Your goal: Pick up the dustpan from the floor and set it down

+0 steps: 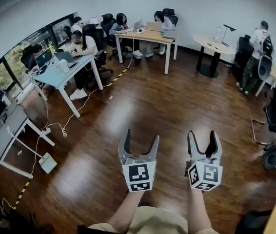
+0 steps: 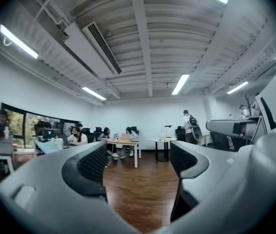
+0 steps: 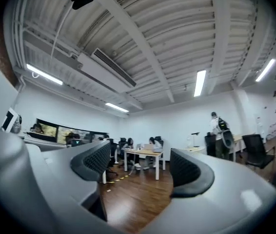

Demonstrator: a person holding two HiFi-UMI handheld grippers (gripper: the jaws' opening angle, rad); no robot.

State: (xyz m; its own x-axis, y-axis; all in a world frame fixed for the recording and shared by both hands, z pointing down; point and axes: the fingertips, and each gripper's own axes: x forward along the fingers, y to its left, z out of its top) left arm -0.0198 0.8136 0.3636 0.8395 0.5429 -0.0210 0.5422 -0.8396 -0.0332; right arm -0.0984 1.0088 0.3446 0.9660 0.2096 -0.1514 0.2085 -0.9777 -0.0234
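Note:
No dustpan shows in any view. In the head view my left gripper and my right gripper are held side by side over the dark wooden floor, both pointing away from me. Each is open with nothing between its jaws. The left gripper view looks level across the room between the open jaws of the left gripper. The right gripper view looks slightly upward between the open jaws of the right gripper, with only floor and distant desks in the gap.
Desks with seated people line the left wall and the back. A round table and a standing person are at the back right. Black chairs stand at the right. White cables and a flat white box lie on the floor at the left.

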